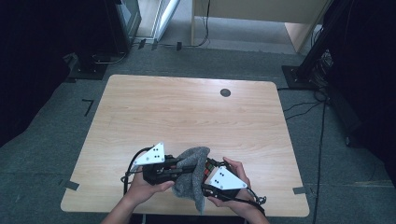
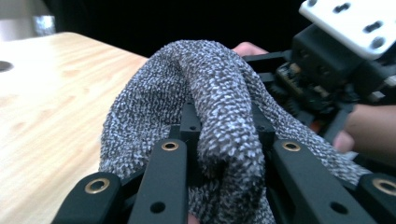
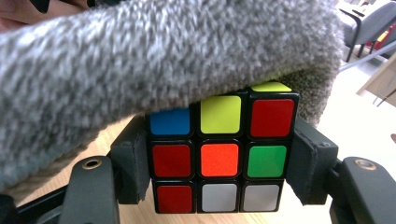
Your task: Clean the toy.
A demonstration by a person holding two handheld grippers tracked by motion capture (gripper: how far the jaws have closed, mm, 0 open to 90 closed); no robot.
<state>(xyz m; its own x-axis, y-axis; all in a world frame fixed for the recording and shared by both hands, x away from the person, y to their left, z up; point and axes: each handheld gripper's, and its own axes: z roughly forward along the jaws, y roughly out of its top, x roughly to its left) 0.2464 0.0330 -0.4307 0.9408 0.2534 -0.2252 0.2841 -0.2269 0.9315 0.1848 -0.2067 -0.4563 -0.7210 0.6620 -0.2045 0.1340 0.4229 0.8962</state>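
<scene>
A colour-tiled puzzle cube (image 3: 219, 161) sits squeezed between the two jaws of the right gripper (image 3: 219, 186), low in the centre of the right gripper view, its pads pressed flat on the cube's left and right sides. The face shown carries blue, yellow, red, orange, green and white tiles. A grey knitted cloth (image 3: 140, 60) drapes over the cube's top and across the upper part of that frame.

In the left gripper view the cloth (image 2: 219, 112) is bunched in the middle, and the left gripper (image 2: 224, 140) has its jaws closed tight on a fold of it.

In the high view both grippers meet at the lower centre of the frame, near the front edge of the wooden tabletop (image 1: 187, 112), the cloth (image 1: 191, 170) heaped between the left gripper (image 1: 180, 168) and the right gripper (image 1: 210, 175). A small dark round disc (image 1: 225, 92) lies well apart, near the tabletop's far edge.
</scene>
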